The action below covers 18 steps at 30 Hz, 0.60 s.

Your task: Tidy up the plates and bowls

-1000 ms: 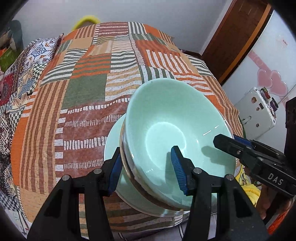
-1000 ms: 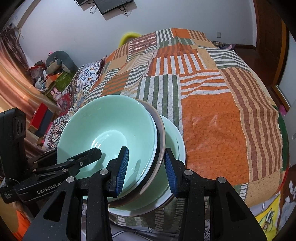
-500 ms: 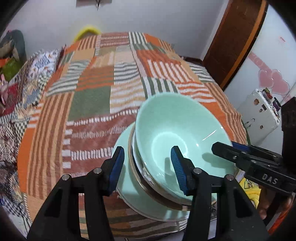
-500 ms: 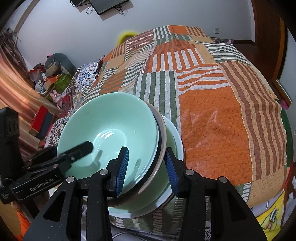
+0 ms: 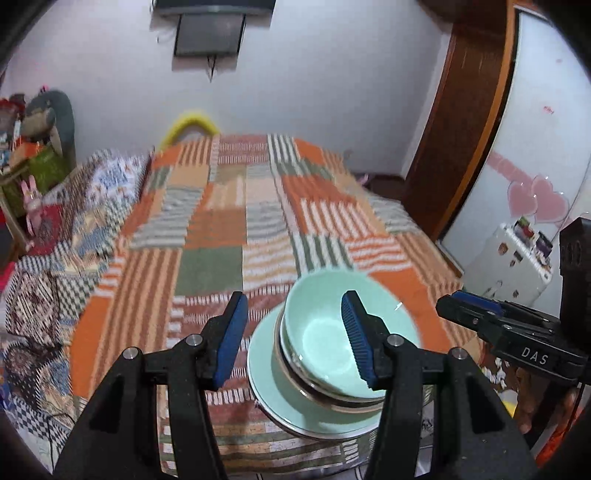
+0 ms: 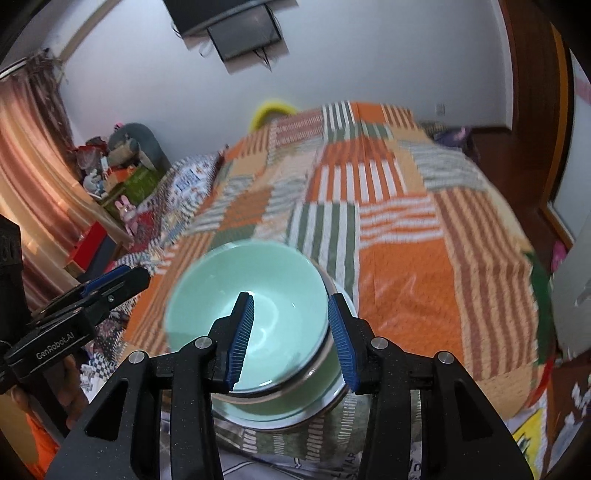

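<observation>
bowls and plates sit in one stack at the near edge of the patchwork bedspread [image 5: 229, 236], and we use that stack as our landmark. on top we see a mint green bowl [image 5: 325, 332], tilted a little, resting in a second bowl with a dark brownish rim [image 5: 332, 400]. under both lies a pale green plate [image 5: 266, 373], flat on the bedspread.

our left gripper [image 5: 293, 339] hangs above and just in front of the stack. its blue pads stand spread apart and pinch nothing: in the left wrist view one pad falls over the bedspread to the side of the stack, the other over the top bowl's hollow. whether it touches the bowl we cannot tell.

our right gripper [image 6: 291, 336] hangs over the other side of the stack, with its jaws parted and nothing pinched. in its own view one pad shows over the inside of the top bowl and the other just outside the stacked rims, so the rims appear between the pads without being pressed.

each gripper shows at the edge of the other's view, both near the stack. beyond the stack, on the far wall, a dark screen [image 5: 208, 35] is mounted.
</observation>
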Tool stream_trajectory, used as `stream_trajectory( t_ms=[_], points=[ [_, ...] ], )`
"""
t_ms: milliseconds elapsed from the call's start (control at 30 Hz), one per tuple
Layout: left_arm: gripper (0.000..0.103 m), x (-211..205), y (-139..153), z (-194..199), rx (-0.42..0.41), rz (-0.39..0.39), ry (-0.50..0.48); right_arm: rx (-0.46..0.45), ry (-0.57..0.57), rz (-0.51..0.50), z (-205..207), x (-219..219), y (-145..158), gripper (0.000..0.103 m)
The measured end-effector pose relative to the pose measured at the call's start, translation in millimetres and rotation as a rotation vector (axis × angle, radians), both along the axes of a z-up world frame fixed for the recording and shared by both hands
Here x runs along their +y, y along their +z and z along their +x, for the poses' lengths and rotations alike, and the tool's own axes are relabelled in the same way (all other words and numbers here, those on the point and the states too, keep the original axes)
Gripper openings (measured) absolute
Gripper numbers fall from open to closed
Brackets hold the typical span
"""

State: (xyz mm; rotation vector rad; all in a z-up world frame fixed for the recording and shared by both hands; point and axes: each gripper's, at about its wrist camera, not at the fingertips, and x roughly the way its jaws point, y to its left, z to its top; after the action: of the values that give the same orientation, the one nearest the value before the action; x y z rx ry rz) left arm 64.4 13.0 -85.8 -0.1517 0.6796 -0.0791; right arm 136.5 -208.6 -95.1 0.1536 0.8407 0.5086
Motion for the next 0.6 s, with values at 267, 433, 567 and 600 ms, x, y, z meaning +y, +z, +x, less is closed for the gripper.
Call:
stream_trajectory(
  t_ms=[267,433,567,600],
  points=[
    [0.063,-5,55,-45,-0.193,0.02,0.004,-0.214,0.007,0.037,-38,-7,58,0.05],
    [0.076,-6,75,-66,-0.275,0.024,0.015,-0.317,0.016,0.058,-60,-11,84,0.05],
    [0.087,-9,88,-82,-0.335,0.035,0.02,-0.383,0.015,0.076,-74,-14,98,0.063],
    [0.089,-10,90,-86,-0.351,0.041,0.022,-0.398,0.012,0.081,-75,-14,100,0.064]
  ],
)
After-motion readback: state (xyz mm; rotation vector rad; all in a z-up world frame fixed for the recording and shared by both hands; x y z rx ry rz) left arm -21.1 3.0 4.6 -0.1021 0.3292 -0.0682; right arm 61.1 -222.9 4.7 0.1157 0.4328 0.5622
